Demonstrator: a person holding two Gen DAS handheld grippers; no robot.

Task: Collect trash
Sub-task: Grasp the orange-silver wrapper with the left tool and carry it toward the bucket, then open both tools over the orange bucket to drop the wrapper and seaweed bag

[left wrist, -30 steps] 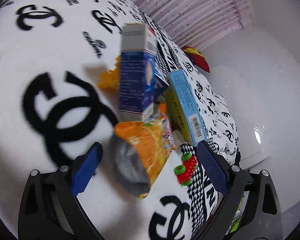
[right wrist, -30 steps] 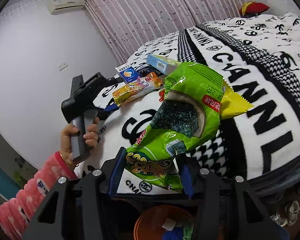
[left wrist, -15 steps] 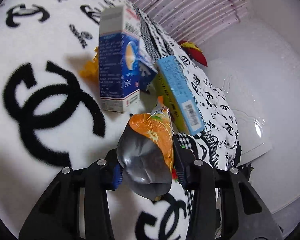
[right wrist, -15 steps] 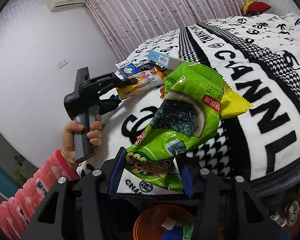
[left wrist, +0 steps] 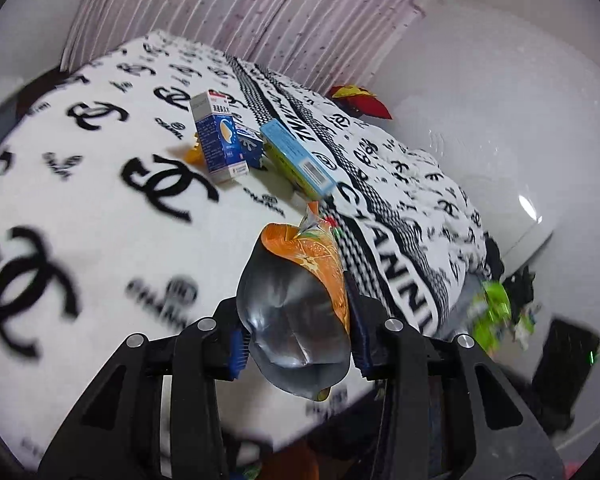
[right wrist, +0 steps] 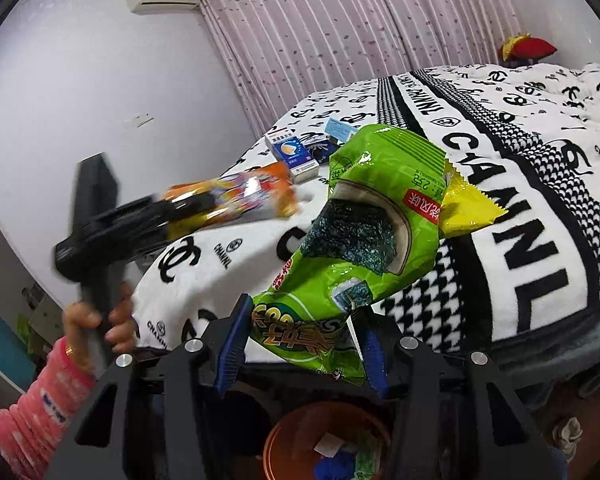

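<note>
My left gripper is shut on an orange snack wrapper with a silver inside, held above the bed's edge; it also shows, blurred, in the right wrist view. My right gripper is shut on a green seaweed snack bag, held over an orange bin that has trash inside. A yellow wrapper lies on the blanket behind the green bag. A blue and white box, a small dark blue box and a light blue box lie on the blanket.
The bed carries a white blanket with black logos. A striped curtain hangs behind it. A red and yellow cushion sits at the far side. The person's hand in a pink sleeve holds the left gripper.
My left gripper closed on the orange wrapper, lifted it and drew it back from the boxes towards the bed's edge. My right gripper still holds the green bag over the bin.
</note>
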